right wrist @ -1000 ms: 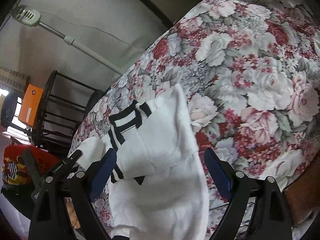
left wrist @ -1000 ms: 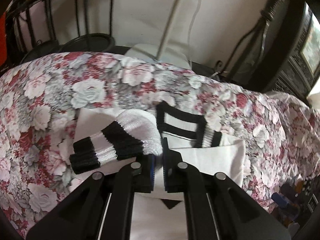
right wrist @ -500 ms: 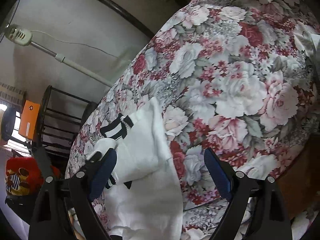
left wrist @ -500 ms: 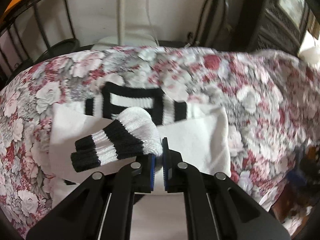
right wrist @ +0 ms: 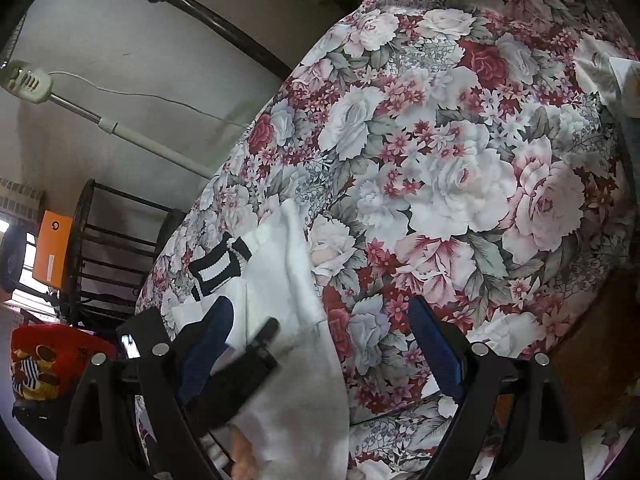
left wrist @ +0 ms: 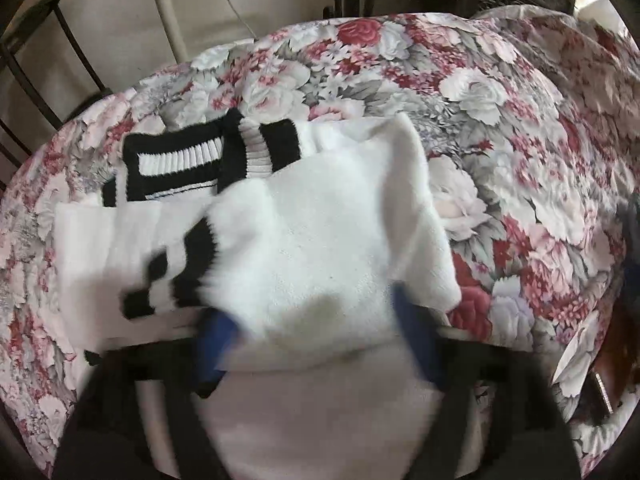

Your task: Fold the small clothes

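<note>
A white knit top [left wrist: 320, 240] with black-and-white striped trim lies on the floral bedspread [left wrist: 500, 140]. Its striped collar [left wrist: 176, 164] and one cuff [left wrist: 260, 152] sit at the far side. The other sleeve lies folded across the body, its striped cuff [left wrist: 176, 272] pointing left. My left gripper [left wrist: 314, 332] is blurred and its jaws are opening; the folded sleeve lies between the blue pads, which stand clear of it. My right gripper [right wrist: 320, 340] hangs open over the top's right edge [right wrist: 288, 280], holding nothing. A black finger of the left gripper [right wrist: 256, 344] shows over the cloth there.
The bedspread drops off at the right and near edges. Behind the bed stand a black metal rack [right wrist: 104, 248] with an orange box [right wrist: 50, 248], a white fan pole [right wrist: 132, 136] and a dark bed rail [right wrist: 208, 8]. A red cushion-like thing [right wrist: 48, 360] lies low at left.
My left gripper was shut on the sleeve and carried it across and down over the body; its jaws now stand wide apart and the sleeve rests on the top. The right gripper stayed open.
</note>
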Motion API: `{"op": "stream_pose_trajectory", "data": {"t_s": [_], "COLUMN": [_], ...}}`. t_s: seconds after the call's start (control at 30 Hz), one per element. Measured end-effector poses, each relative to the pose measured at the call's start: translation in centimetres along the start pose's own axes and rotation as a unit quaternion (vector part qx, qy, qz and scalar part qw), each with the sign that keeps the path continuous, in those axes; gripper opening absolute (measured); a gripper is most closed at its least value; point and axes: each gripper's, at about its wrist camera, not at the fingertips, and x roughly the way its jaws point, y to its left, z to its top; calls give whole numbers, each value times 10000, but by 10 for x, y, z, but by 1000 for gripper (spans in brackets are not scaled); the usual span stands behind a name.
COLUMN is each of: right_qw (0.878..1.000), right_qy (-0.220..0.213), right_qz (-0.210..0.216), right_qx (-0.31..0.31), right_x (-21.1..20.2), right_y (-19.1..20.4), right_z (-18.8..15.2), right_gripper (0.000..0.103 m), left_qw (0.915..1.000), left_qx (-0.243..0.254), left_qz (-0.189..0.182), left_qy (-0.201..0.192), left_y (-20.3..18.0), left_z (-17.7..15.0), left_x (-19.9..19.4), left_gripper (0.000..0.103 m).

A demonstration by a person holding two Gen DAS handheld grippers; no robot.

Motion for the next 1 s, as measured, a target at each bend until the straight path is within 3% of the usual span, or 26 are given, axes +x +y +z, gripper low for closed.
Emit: {"op": "stream_pose_trajectory", "data": {"t_s": [0.1, 0.27, 0.4, 0.53, 0.57, 0.7, 0.83, 1.0], "right_qw": [10000, 9995, 9969, 9809, 9736, 9203, 8606, 8162], "right_qy": [-63, -98, 139, 268, 281, 291, 224, 242], "right_qz": [35, 73, 82, -189, -272, -739, -1283, -1745], "right_qx": [-16, -293, -770, -1917, -2248, -3831, -4923, -5502], "right_x": [4, 23, 54, 82, 89, 121, 154, 189], "right_y": [10, 37, 72, 120, 131, 176, 194, 194], "right_z": [1, -4, -17, -41, -49, -93, -130, -147], "right_gripper": [89, 89, 88, 88, 88, 88, 81, 67], "left_qw": [9993, 9989, 9991, 9950, 9928, 9807, 9764, 9791], "left_qx": [364, 360, -66, -732, -964, -1836, -1992, -1731], "left_qz": [-77, -17, 15, 614, 675, 663, 765, 949], "left_qy": [-37, -295, -413, -305, -232, 83, 334, 496], "left_y": [-10, 18, 71, 139, 156, 219, 240, 238], "left_z": [-4, -12, -19, -28, -30, -36, -40, -40], "left_x": [-13, -44, -62, -57, -53, -32, -14, 8], "left_gripper": [88, 95, 98, 98, 98, 98, 98, 98]}}
